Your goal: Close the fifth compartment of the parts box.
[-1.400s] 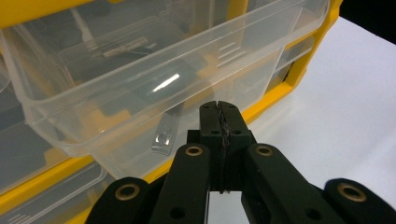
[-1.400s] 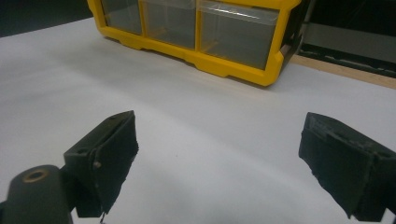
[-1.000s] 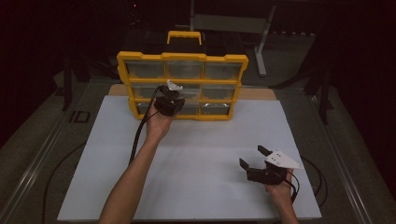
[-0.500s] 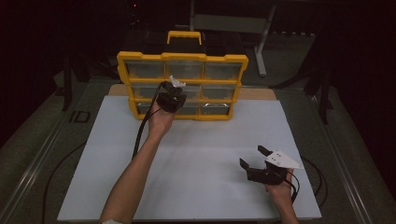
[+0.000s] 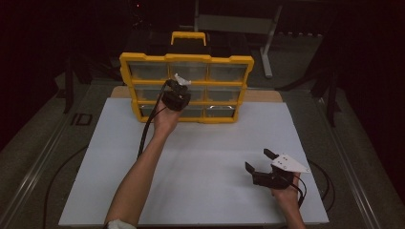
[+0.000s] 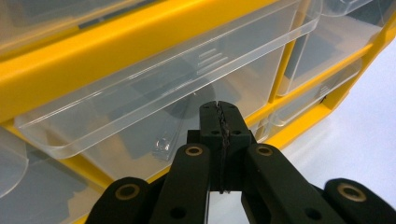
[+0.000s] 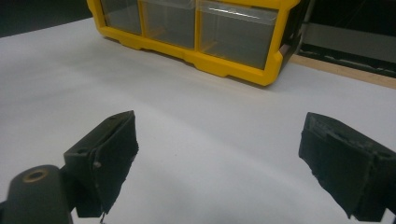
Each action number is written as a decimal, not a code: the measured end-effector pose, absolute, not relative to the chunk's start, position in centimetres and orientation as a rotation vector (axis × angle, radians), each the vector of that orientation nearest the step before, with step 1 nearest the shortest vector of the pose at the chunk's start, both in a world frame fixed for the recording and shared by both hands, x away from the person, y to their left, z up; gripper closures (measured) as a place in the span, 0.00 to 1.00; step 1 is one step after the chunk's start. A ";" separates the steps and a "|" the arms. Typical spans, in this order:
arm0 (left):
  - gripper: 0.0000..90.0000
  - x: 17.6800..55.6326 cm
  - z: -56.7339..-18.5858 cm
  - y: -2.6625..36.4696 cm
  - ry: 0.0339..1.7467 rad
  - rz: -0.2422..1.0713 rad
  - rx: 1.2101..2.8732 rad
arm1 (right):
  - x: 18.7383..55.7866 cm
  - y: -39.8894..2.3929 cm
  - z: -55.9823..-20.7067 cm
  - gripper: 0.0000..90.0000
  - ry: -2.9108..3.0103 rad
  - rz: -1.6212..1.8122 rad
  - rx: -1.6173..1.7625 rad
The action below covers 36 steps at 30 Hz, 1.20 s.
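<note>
yellow organiser (image 5: 187, 59) upright, drawers facing person, l tongs (image 5: 177, 90) closed

Dim room, nearly black beyond the lit white surface (image 5: 200, 162). Behind it a grey table frame (image 5: 234, 21) (legs slanting down to the floor), dark floor (image 5: 353, 124) on both sides. Metal rail (image 5: 33, 167) along the left edge.

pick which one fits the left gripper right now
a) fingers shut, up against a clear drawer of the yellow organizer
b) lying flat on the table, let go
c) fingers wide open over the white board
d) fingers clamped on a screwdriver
a: in the left gripper view the left gripper has its fingers pressed together with nothing between them, right at a clear drawer of the yellow organizer.
</note>
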<state>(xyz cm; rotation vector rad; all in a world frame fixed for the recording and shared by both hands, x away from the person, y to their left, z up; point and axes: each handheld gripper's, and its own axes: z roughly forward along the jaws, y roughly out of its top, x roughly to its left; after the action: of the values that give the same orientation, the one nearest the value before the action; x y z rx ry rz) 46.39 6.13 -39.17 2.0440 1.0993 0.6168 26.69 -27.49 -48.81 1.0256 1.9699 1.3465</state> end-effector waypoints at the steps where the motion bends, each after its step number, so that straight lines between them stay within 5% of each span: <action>1: 1.00 46.4 -39.2 6.1 1.100 0.618 2.041 | 26.7 -27.5 -48.8 0.12 1.969 1.347 1.027; 22: 0.99 46.3 -39.4 6.3 1.088 0.590 2.068 | 26.6 -27.5 -48.8 0.12 1.971 1.347 1.023; 36: 0.81 45.2 -38.8 6.3 1.020 0.549 2.087 | 26.7 -27.5 -48.8 0.12 1.973 1.346 1.026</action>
<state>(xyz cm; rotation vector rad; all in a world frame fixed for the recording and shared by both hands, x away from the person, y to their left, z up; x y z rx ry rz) 45.24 6.26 -38.85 2.0874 1.0204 0.5495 26.65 -27.52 -48.83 1.0260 1.9728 1.3463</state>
